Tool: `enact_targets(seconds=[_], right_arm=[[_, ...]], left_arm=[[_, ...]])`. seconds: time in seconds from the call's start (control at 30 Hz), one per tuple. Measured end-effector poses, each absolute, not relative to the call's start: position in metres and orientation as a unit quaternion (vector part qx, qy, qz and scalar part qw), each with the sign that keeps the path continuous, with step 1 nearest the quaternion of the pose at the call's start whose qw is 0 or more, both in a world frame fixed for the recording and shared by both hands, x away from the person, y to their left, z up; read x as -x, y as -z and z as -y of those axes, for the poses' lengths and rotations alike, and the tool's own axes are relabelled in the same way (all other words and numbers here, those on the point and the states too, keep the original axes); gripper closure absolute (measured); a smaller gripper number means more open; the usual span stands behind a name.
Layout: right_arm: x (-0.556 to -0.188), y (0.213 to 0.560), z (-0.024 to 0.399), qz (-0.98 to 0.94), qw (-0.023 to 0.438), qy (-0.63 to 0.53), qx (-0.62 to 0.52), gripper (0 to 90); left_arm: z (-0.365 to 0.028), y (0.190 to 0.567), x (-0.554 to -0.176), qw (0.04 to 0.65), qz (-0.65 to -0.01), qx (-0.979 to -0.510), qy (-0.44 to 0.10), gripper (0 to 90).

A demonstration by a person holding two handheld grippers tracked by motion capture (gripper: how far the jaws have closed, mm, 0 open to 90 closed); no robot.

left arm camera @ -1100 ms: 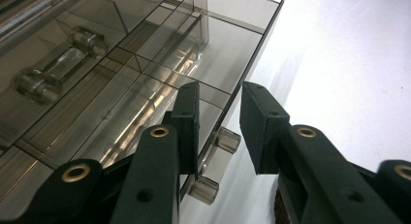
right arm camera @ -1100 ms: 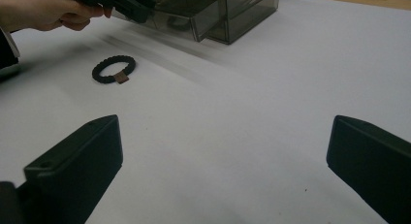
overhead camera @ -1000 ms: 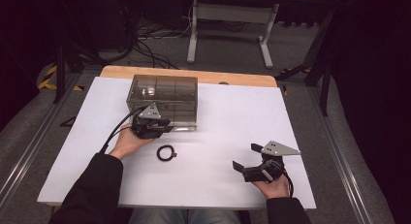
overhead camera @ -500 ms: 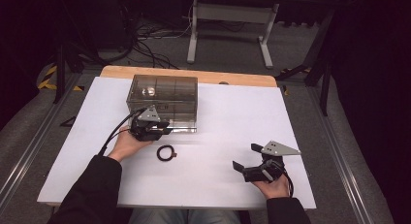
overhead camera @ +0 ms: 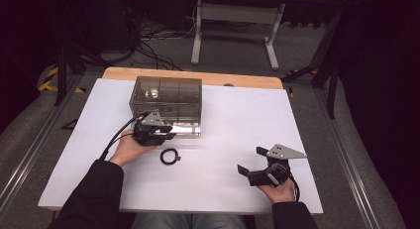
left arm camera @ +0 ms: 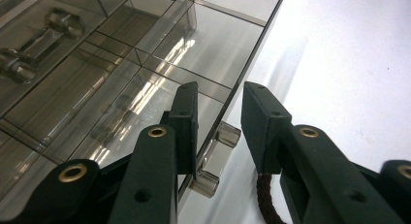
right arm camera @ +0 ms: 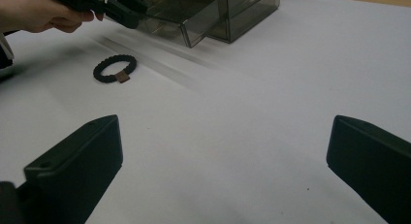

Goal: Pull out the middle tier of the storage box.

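Pulling the drawer (left arm camera: 160, 78) out by its handle (left arm camera: 215, 158), left jaws (overhead camera: 166, 132) loosely around it, mid-frame. Right jaws (overhead camera: 251, 161) wide open, empty. Next: pick up bracelet (overhead camera: 169, 156).

My left tongs (left arm camera: 219, 129) straddle the clear handle (left arm camera: 216, 158) on the front edge of the smoky see-through drawer (left arm camera: 145, 73). One jaw lies over the drawer's front, the other out over the white desk (left arm camera: 349, 64). A gap shows between the handle and the outer jaw. Dividers split the drawer into compartments. A dark braided cord (left arm camera: 266, 200) curls below the outer jaw.
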State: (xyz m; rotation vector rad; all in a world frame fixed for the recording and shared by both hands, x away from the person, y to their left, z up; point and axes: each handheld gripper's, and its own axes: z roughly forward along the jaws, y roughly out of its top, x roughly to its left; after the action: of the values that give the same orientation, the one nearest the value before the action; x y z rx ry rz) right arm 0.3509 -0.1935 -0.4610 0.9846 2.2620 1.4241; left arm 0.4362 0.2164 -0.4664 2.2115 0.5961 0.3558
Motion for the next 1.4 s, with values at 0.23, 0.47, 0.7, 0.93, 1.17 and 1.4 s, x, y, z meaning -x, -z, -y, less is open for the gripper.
enact_targets(seconds=[0.23, 0.47, 0.7, 0.93, 1.17, 1.4], right_arm=[[-0.351, 0.461, 0.193, -0.785, 0.146, -0.494, -0.343, 0.1], [-0.351, 0.461, 0.193, -0.786, 0.146, -0.493, -0.342, 0.1], [-0.351, 0.461, 0.193, -0.785, 0.147, -0.494, -0.343, 0.2], [-0.351, 0.461, 0.194, -0.785, 0.146, -0.495, -0.342, 0.2], [-0.350, 0.460, 0.194, -0.780, 0.144, -0.501, -0.346, 0.2], [-0.350, 0.459, 0.196, -0.775, 0.143, -0.505, -0.351, 0.2]], left_arm=[[-0.218, 0.467, -0.433, 0.400, -0.236, -0.875, -0.139, 67.5], [-0.218, 0.467, -0.431, 0.400, -0.234, -0.875, -0.138, 67.1], [-0.217, 0.466, -0.429, 0.400, -0.235, -0.876, -0.134, 61.2], [-0.216, 0.459, -0.425, 0.408, -0.236, -0.871, -0.135, 59.7], [-0.220, 0.446, -0.418, 0.417, -0.243, -0.864, -0.144, 58.9], [-0.225, 0.432, -0.409, 0.427, -0.251, -0.856, -0.145, 58.5]])
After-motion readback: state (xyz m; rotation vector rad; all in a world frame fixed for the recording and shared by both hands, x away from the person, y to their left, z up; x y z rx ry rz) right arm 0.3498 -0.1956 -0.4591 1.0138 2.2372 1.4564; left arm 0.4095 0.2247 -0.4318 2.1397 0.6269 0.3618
